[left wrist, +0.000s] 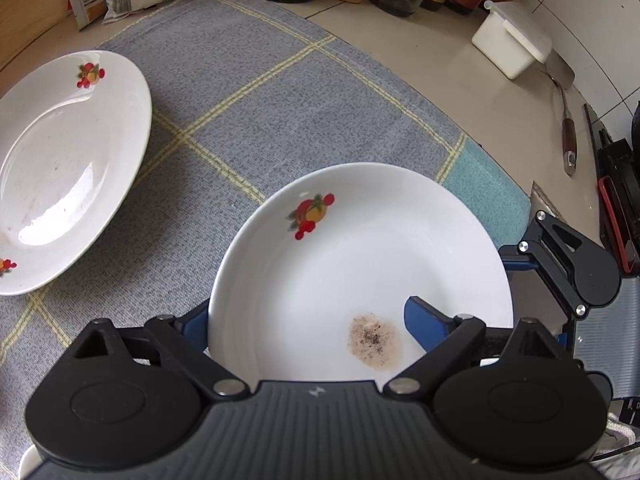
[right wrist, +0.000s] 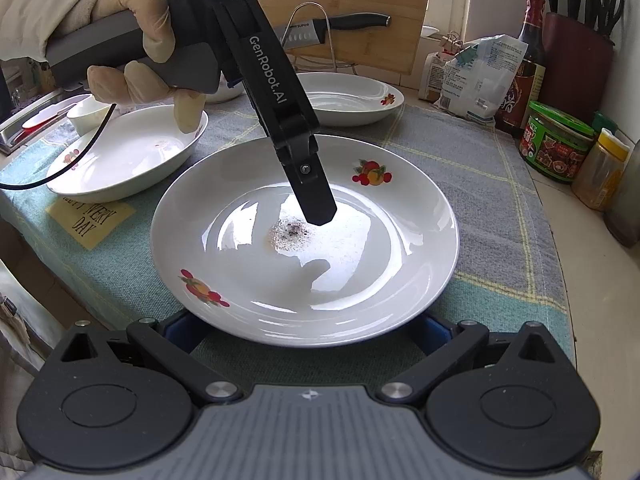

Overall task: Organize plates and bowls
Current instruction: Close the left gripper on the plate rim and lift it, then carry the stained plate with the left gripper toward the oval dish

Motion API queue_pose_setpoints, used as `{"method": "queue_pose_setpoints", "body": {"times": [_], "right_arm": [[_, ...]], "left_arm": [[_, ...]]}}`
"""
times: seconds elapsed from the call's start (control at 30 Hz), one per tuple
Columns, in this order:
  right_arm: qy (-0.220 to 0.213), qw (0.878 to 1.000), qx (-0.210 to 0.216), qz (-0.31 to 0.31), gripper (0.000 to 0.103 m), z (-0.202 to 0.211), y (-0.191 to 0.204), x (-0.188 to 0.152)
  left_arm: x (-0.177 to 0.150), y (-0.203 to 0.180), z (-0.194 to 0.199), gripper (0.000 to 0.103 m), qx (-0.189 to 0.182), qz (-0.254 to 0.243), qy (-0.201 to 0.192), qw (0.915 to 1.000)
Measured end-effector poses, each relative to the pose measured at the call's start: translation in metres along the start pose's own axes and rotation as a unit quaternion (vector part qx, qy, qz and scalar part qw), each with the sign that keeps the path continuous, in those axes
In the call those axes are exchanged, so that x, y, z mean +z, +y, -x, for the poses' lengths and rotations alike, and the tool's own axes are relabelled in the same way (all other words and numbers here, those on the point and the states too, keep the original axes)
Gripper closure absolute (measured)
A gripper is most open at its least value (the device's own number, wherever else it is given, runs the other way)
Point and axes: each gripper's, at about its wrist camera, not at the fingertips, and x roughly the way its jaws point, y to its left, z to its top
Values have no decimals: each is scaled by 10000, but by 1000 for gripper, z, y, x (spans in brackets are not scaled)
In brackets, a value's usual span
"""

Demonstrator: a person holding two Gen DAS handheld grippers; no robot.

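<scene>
Three white plates with fruit prints lay on a grey checked cloth over a pale kitchen counter, with jars and sauce bottles along the tiled wall. The nearest plate, stained at its centre, sat between the two grippers. The left gripper stood open astride its rim, one finger above the stain. The right gripper stood open at the near rim, not pressing it.
</scene>
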Motion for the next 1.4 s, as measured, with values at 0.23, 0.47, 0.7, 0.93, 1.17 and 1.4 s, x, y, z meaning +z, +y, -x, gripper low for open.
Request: {"method": "queue_pose_setpoints", "body": {"times": [0.23,0.47,0.7,0.93,1.17,1.4], "right_arm": [[86,10000,-22,37,0,-1,2,3],[175,9998,9,17,0,-1,0,6],[188,9998,46,1,0,3,-2,8],[203,9997,66,78,0,10,-7,14],[170,9997,1,155,0,15,-20,22],[125,9996,-150,216,0,15,-36,29]], "left_arm": [[1,3,1,12,-34,56,41,10000],[1,3,2,12,-68,49,57,9999],[1,0,6,12,-65,73,30,9999],[6,-3,15,12,-88,175,-38,9998],[21,-9,21,12,-79,202,-186,9996],[39,-10,19,13,-76,127,-301,9994]]}}
